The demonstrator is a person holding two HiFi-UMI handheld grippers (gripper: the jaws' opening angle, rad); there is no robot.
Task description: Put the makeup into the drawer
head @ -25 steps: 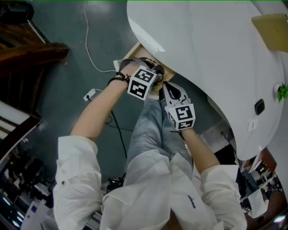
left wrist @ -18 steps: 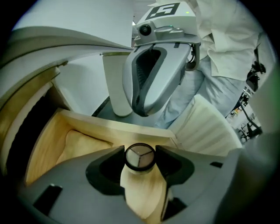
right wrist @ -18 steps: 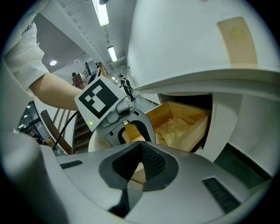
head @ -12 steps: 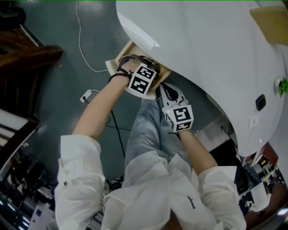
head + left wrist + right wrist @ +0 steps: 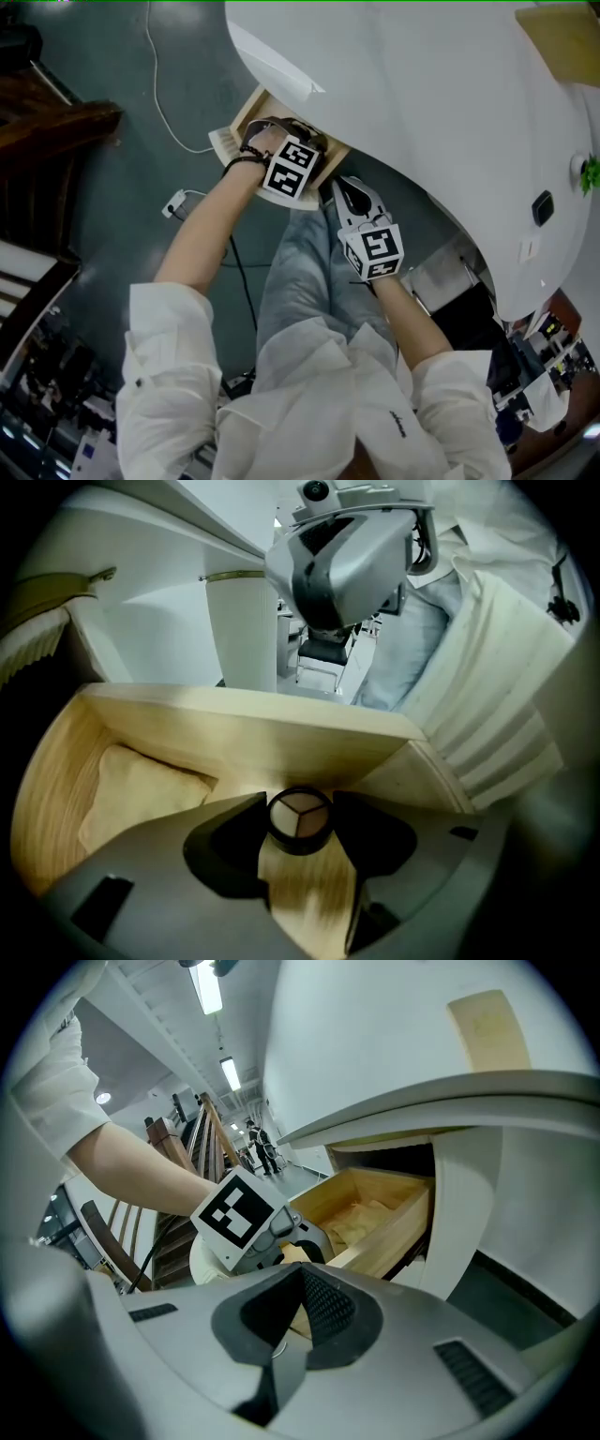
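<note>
Head view's evenly lit: the white top (image 5: 422,112) is bright, the floor dim and bluish. Both gripper views bend hard toward black corners. Ceiling strip lights (image 5: 208,993) glare in the right gripper view. In the left, the drawer (image 5: 234,733) glows warm, its floor smeared, perhaps motion blur.

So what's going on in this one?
A person holds a claw in each hand at an open wooden drawer under a white tabletop. The left claw grips a small round makeup compact over the drawer's inside, not yet released. The right claw hangs shut and empty outside the drawer.
</note>
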